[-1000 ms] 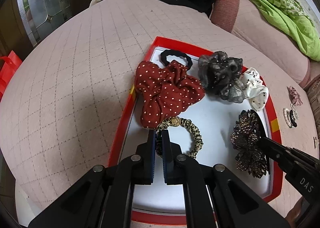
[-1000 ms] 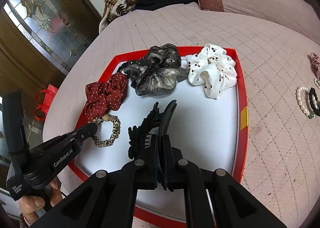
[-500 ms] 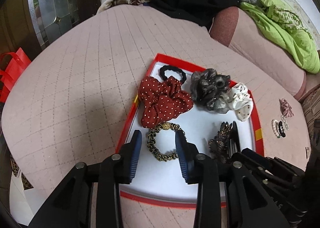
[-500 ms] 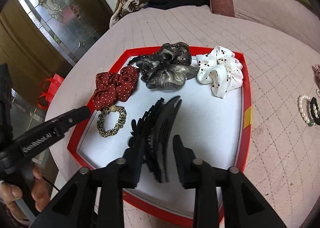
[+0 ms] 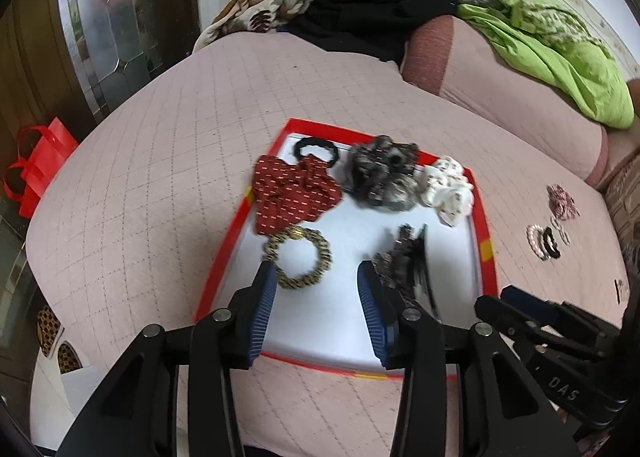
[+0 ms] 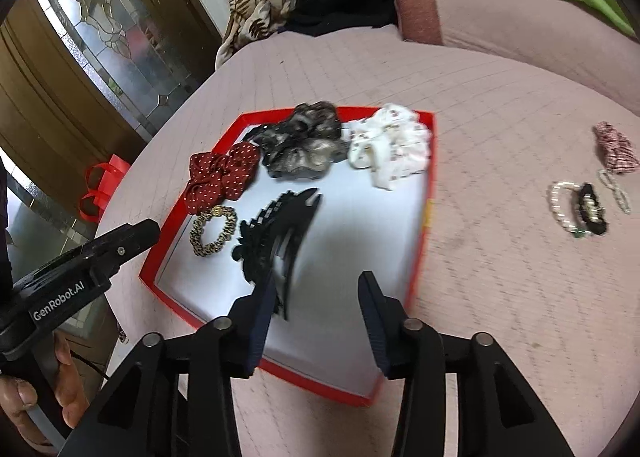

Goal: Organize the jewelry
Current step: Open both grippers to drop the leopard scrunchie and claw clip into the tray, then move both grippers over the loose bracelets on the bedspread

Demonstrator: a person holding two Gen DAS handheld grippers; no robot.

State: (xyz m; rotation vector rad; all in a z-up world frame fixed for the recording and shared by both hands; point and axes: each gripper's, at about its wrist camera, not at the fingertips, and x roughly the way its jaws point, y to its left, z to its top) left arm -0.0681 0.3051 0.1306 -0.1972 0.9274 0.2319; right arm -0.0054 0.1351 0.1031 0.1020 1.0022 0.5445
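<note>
Low in both frames, the left gripper (image 5: 316,293) and right gripper (image 6: 318,305) had empty jaws, spreading, above the red tray (image 6: 422,241). The leopard scrunchie (image 5: 298,259) and black claw clip (image 6: 276,233) lay inside it, apparently just released. Next, judging by the task, came the pearl bracelets (image 6: 576,203) at the frame's right, on the bed (image 6: 500,277).

Both wrist views angled down, near, sharing red tray (image 5: 485,217).
</note>
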